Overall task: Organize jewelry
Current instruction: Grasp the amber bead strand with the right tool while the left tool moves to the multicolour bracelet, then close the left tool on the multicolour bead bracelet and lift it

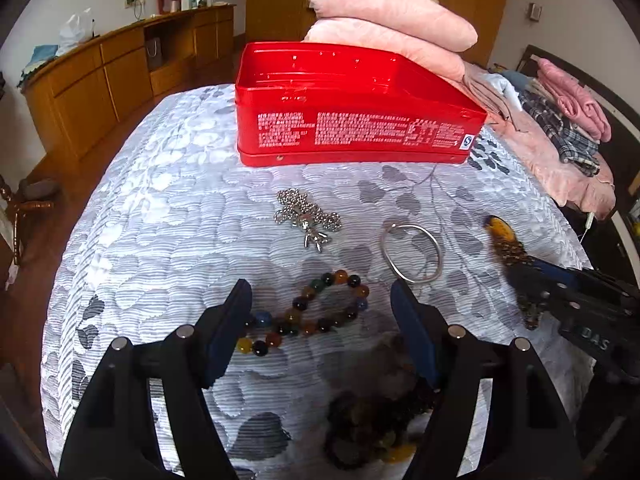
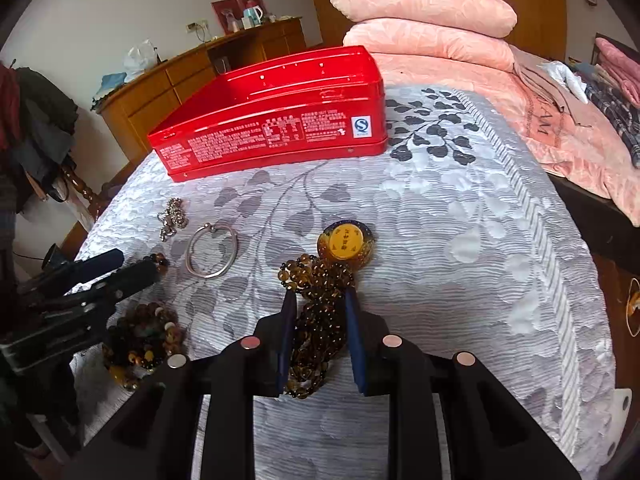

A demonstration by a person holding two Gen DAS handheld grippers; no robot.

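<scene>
A dark bead heap (image 1: 372, 420) lies nearest, the left gripper (image 1: 320, 300) apart around a multicoloured bracelet (image 1: 308, 312), the right gripper (image 2: 320, 304) clamped on an amber necklace (image 2: 320, 300).

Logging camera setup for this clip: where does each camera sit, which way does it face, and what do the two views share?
Left wrist: rides the left claw, looking down over the bedspread toward the red tin; its two fingers straddle the multicoloured bead bracelet; the right claw enters at right.
Right wrist: rides the right claw, facing likewise; its fingers are shut on the brown bead necklace; the left claw shows at left.
Shared: tin, silver bangle, silver chain, pink pillows.
</scene>
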